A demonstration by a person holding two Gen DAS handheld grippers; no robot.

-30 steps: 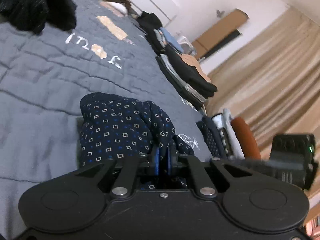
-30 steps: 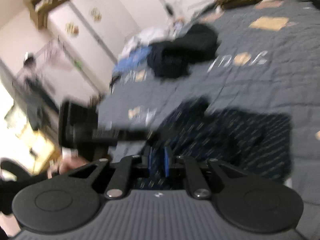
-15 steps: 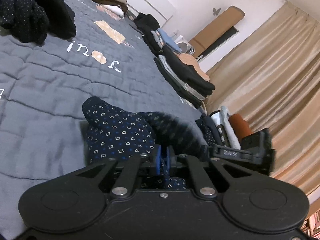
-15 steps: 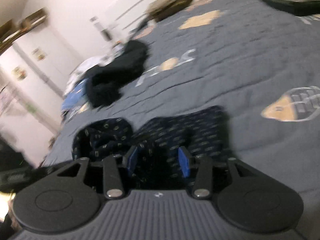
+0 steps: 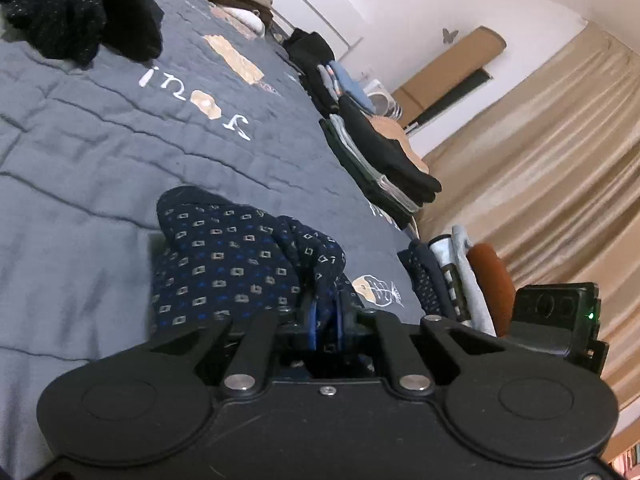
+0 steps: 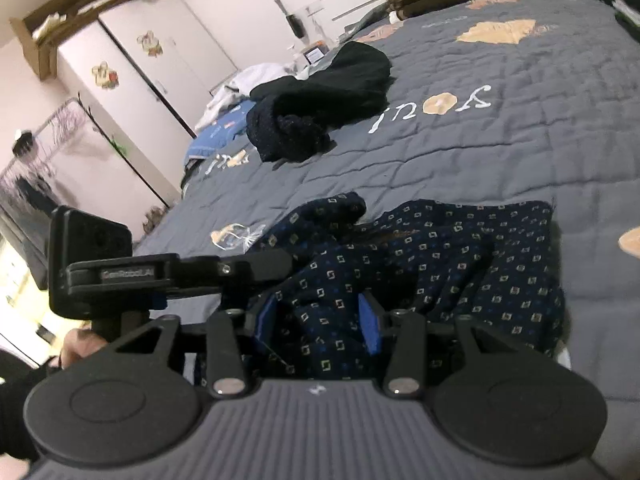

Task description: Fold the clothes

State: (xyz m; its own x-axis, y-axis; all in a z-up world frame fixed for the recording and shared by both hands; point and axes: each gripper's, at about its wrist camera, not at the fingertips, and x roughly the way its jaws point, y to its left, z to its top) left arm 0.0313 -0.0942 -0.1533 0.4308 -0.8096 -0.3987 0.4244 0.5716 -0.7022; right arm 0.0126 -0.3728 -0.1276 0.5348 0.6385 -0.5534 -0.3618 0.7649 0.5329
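Observation:
A navy garment with small square print (image 5: 224,256) lies rumpled on the grey quilted bed (image 5: 80,152). My left gripper (image 5: 325,316) is shut on a fold of it at the garment's near right edge. In the right wrist view the same garment (image 6: 440,256) spreads across the quilt (image 6: 520,128). My right gripper (image 6: 320,316) stands open, its blue pads either side of a bunched fold. The left gripper's body (image 6: 120,272) reaches in from the left onto the cloth.
A heap of black clothes (image 6: 320,100) sits further up the bed (image 5: 72,8). Folded stacks (image 5: 376,160) line the bed's right edge, with more folded pieces (image 5: 460,280) near the corner. A white wardrobe (image 6: 132,92) and tan curtains (image 5: 540,152) lie beyond.
My right gripper went from shut to open and swung back over the garment. The left gripper kept its hold while the cloth bunched up near it.

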